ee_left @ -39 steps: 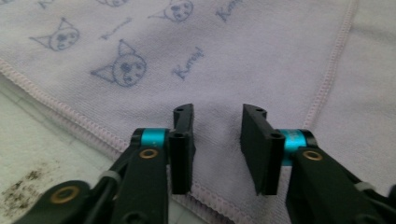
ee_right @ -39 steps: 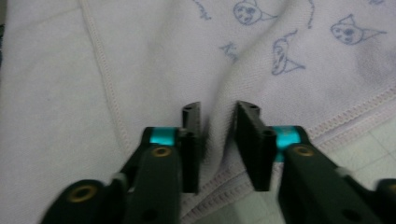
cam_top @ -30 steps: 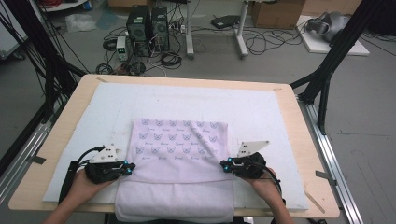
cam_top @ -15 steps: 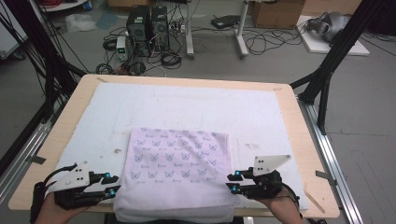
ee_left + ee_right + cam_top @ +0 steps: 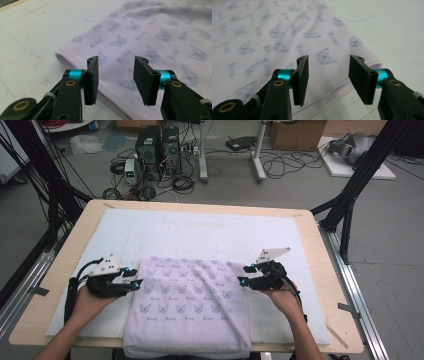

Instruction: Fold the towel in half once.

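Note:
A folded lilac cloth [image 5: 190, 305] printed with small blue motifs lies on the white mat, reaching over the table's near edge. My left gripper [image 5: 136, 284] hovers at the cloth's left edge and my right gripper [image 5: 243, 276] at its right edge, both pointing inward. In the left gripper view the left gripper [image 5: 116, 60] stands open above the cloth's folded edge [image 5: 150, 32]. The right gripper [image 5: 329, 58] is open over the cloth's other edge [image 5: 274, 32]. Both pairs of jaws have just been opening, and nothing is between the pads.
The white mat [image 5: 200, 235] covers most of the wooden table [image 5: 65, 265]. Black frame posts [image 5: 350, 195] stand at the table's far corners. Computer towers [image 5: 157, 145] and cables lie on the floor beyond it.
Both grippers held the cloth's side edges shut, drew it toward the near edge, then let go. They now stand open, lifted and farther from the person.

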The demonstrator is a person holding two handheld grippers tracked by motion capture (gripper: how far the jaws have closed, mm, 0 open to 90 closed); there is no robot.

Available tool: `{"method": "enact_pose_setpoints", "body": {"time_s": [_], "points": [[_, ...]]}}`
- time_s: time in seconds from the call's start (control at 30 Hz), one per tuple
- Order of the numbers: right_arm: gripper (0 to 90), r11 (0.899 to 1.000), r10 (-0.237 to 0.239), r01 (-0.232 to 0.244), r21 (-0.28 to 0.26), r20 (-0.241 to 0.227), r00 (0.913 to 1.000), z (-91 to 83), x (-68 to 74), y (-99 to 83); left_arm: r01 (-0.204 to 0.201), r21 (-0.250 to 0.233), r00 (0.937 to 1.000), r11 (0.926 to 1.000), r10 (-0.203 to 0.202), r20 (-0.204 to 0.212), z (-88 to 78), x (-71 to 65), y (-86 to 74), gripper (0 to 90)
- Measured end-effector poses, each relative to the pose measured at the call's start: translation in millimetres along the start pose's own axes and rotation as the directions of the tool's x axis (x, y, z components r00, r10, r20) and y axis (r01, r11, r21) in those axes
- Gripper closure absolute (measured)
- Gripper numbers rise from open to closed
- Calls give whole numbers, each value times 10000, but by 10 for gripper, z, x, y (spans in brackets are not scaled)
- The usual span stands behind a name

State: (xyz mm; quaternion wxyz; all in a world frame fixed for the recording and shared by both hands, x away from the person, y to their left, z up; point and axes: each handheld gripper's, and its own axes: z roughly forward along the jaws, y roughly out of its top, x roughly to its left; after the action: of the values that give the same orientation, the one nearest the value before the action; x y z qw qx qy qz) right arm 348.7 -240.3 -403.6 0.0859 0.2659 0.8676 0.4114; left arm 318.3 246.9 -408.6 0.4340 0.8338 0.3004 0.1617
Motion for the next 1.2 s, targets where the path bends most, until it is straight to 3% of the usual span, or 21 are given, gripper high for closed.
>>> {"method": "enact_pose_setpoints", "body": {"time_s": [0.1,0.2,0.3,0.37,0.47,0.53,0.57,0.6,0.63,0.67,0.73,0.8,0.93,1.07,1.2], "points": [[459,9999,132,-133,105,73,9999,98,-147,100,572,25,9976,9984,-571,-388,158,196,47,526],[429,9997,142,-147,213,216,9997,214,-272,128,1063,-127,9896,9942,-1071,-956,277,364,67,506],[396,9987,304,-320,394,403,9987,316,-378,82,1629,448,9843,9856,-1592,-764,436,493,60,468],[388,9976,522,-538,432,374,9979,359,-433,50,1633,713,9856,9840,-1595,-568,525,512,46,445],[386,9963,634,-651,563,320,9975,431,-466,17,1455,1052,9881,9837,-1390,-662,626,494,27,431],[440,9941,693,-709,817,217,9974,492,-476,-2,1349,1041,9894,9854,-1284,-671,650,490,14,506],[477,9930,698,-710,948,156,9974,521,-477,-11,1355,972,9903,9860,-1319,-432,638,503,17,596],[611,9943,597,-624,863,335,9977,522,-467,-12,1297,933,9910,9872,-1258,-463,636,492,25,726],[786,9949,625,-611,808,-153,9979,514,-473,-13,1106,1027,9933,9885,-1063,-457,634,483,39,789],[807,9943,688,-654,837,-374,9969,530,-457,-5,1029,1036,9941,9893,-987,-455,636,470,54,834],[835,9946,349,-324,986,-243,9991,540,-417,28,838,898,9946,9924,-778,-683,623,455,85,848],[845,9929,373,-364,1130,-61,9993,513,-438,62,906,573,9923,9942,-853,-894,593,474,122,854],[851,9972,166,-215,720,675,9976,346,-502,256,822,150,9891,9965,-797,-1236,514,570,363,856],[852,9990,-293,244,377,1360,9903,142,-583,604,568,-408,9842,9976,-628,-1658,395,696,750,856],[852,9994,-341,332,81,1878,9816,-52,-759,926,100,-883,9762,9960,-288,-2148,291,817,1185,861]]}}
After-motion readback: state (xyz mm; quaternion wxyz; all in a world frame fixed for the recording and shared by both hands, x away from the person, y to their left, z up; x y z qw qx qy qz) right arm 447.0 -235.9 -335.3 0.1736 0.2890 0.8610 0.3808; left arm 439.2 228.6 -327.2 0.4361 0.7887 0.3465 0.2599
